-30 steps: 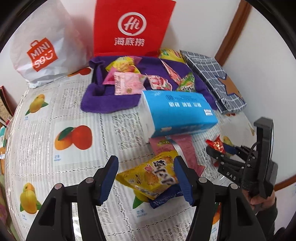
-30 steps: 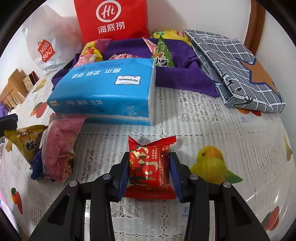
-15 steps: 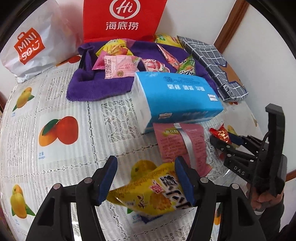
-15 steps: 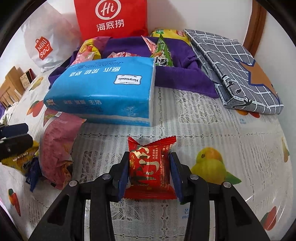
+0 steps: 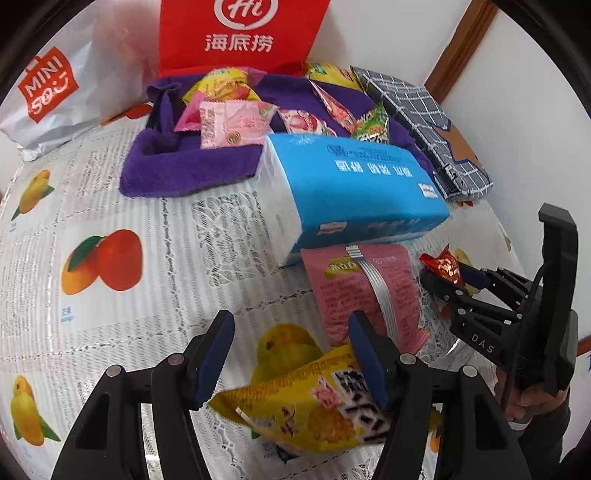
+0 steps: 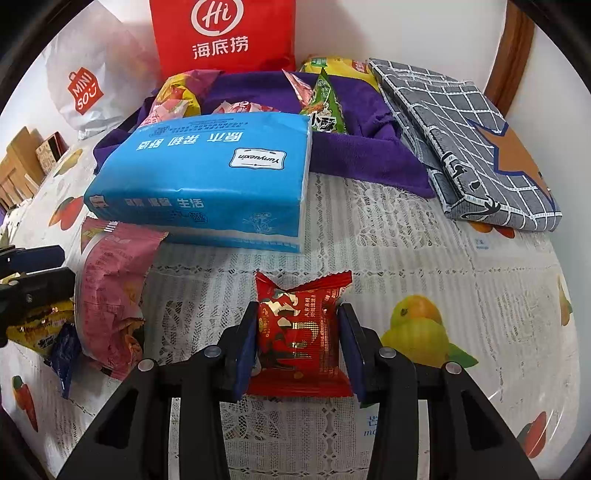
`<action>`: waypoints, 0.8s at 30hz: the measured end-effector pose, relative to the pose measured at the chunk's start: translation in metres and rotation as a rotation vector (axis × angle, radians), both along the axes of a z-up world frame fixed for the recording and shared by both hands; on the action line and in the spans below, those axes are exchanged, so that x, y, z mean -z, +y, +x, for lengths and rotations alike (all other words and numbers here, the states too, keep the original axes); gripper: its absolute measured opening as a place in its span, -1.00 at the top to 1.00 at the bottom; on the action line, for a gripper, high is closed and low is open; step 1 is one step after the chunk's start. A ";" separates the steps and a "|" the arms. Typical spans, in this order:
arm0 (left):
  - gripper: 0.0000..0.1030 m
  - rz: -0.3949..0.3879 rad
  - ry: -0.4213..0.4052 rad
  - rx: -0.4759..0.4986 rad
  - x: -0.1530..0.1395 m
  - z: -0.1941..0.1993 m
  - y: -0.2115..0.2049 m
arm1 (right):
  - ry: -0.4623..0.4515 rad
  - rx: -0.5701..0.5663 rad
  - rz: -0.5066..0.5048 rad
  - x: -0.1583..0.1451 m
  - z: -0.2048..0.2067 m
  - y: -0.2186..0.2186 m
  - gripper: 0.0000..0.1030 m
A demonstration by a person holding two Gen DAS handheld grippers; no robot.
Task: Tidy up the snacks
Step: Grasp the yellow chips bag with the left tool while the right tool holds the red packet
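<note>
My right gripper (image 6: 295, 343) is shut on a small red snack packet (image 6: 299, 332) just above the tablecloth; it also shows in the left wrist view (image 5: 443, 269). My left gripper (image 5: 291, 354) is open, with a yellow snack bag (image 5: 314, 410) lying below and between its fingers, over a dark blue packet. A pink snack bag (image 5: 365, 291) lies beside it, also in the right wrist view (image 6: 110, 295). Several snacks (image 5: 236, 122) lie on a purple towel (image 5: 192, 166) at the back.
A blue tissue pack (image 5: 351, 184) lies mid-table in front of the towel. A grey checked cloth bundle (image 6: 469, 140) lies at the right. A red bag (image 5: 240, 33) and a white MINISO bag (image 5: 51, 92) stand against the wall.
My left gripper has pulled back and risen, so the yellow bag now sits lower between its fingers. My right gripper has stayed shut on the red packet, almost still.
</note>
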State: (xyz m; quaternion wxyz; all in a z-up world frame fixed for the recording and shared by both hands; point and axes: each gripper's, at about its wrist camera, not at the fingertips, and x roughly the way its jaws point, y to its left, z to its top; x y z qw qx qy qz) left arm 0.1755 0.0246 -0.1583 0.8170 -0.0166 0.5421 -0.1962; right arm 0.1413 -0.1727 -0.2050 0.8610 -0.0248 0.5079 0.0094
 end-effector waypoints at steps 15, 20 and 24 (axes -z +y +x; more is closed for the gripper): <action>0.79 -0.066 -0.004 0.017 0.000 0.006 0.005 | 0.004 -0.005 -0.001 0.000 0.002 0.001 0.20; 0.79 -0.066 -0.013 0.000 -0.003 0.006 0.012 | 0.004 -0.007 0.008 -0.001 0.002 0.000 0.21; 0.79 -0.052 0.004 -0.044 -0.003 0.008 0.026 | 0.003 -0.012 0.015 -0.002 0.001 0.001 0.21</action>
